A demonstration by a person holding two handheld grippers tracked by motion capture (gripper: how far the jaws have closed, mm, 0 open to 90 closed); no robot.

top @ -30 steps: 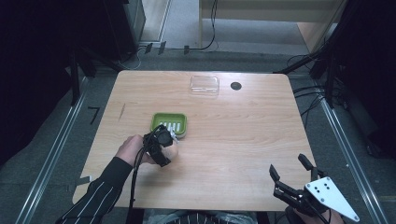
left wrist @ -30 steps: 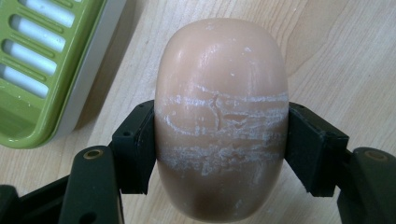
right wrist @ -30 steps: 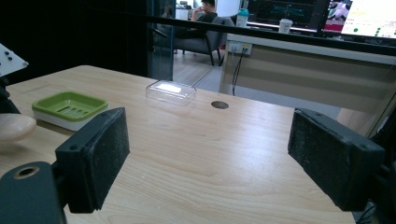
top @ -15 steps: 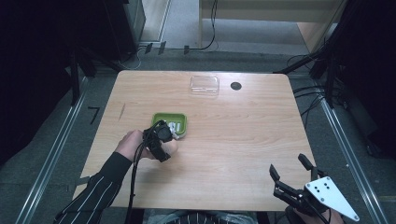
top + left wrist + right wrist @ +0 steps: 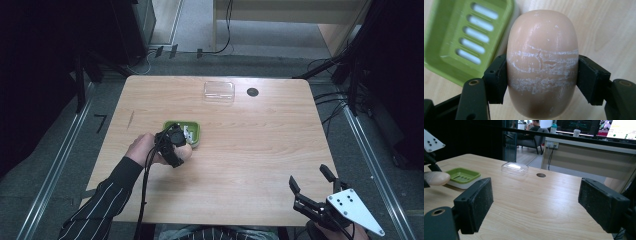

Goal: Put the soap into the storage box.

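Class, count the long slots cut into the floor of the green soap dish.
5, in a row down the green soap dish floor, beside the soap bar. The bar may hide more.

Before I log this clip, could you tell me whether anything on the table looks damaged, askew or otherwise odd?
Only the soap bar stands out: held in the left gripper beside the green soap dish, its surface carries whitish cracked bands across the middle, like dried scuffing. The dish and the clear lid sit flat; nothing is spilled.
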